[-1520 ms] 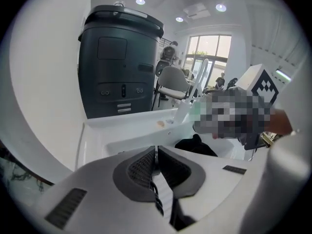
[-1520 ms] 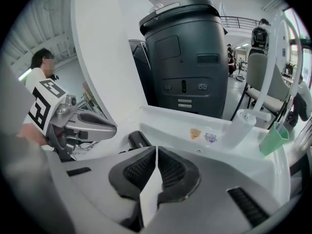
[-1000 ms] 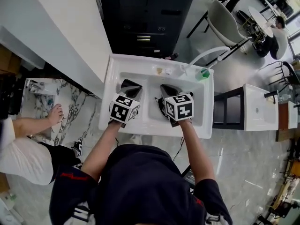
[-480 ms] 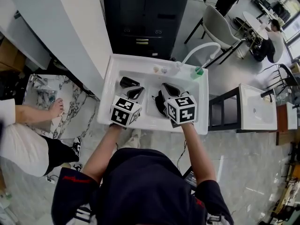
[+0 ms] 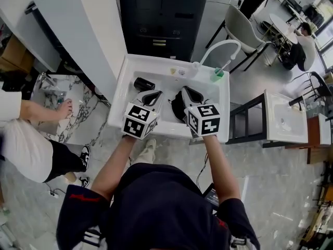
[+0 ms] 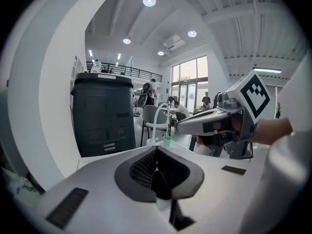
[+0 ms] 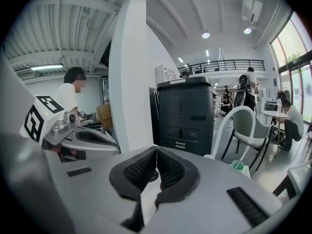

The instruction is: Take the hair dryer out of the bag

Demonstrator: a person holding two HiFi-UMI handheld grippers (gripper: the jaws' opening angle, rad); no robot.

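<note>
- 1 white washbasin unit (image 5: 118,114) stands on a glossy grey tiled floor (image 5: 270,191); it has a flat rim around 1 recessed bowl.
- In the bowl, left side: 1 black tube-shaped object (image 5: 144,84), lying down.
- In the bowl, centre: 1 dark bundle (image 5: 176,106), partly hidden; its form cannot be determined.
- On the back rim: 1 white arched faucet (image 5: 223,47), with 1 green cup (image 5: 217,75) just beside its base.
- On the back rim, left of the faucet base: 2 small items (image 5: 180,72), too small to identify.
</note>
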